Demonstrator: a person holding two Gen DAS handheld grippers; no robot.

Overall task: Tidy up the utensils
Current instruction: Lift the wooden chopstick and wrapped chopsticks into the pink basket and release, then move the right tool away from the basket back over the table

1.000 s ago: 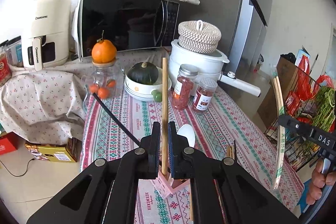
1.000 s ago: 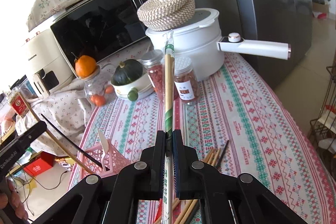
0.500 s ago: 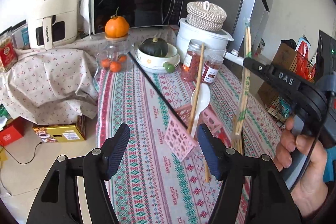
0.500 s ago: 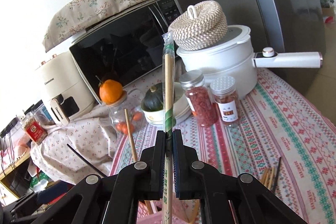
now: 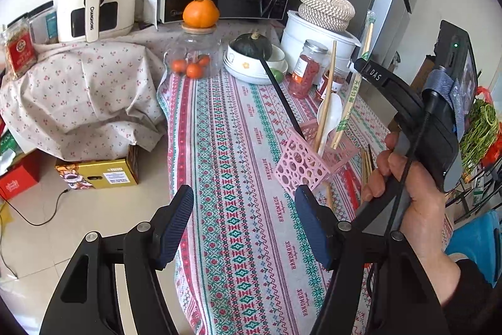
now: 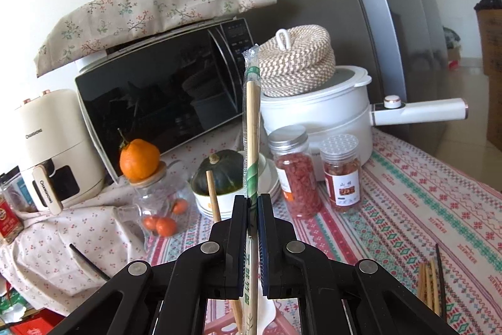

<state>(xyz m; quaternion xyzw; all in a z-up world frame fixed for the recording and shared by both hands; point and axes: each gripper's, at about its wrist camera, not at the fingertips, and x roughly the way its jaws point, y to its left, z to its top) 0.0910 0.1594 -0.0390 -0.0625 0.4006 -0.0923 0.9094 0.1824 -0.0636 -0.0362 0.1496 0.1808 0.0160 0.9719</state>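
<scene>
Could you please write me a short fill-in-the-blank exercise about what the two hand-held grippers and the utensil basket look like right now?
1. The right hand-held gripper is shut on wrapped ____.
2. The left hand-held gripper holds ____.
3. The basket holding the white spoon is coloured ____.
4. An orange sits on a glass ____.

Missing words: chopsticks; nothing; pink; jar

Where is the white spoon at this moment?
In the left wrist view the white spoon stands in the pink basket on the table's right side, between a bare wooden chopstick and the wrapped chopsticks.
</scene>
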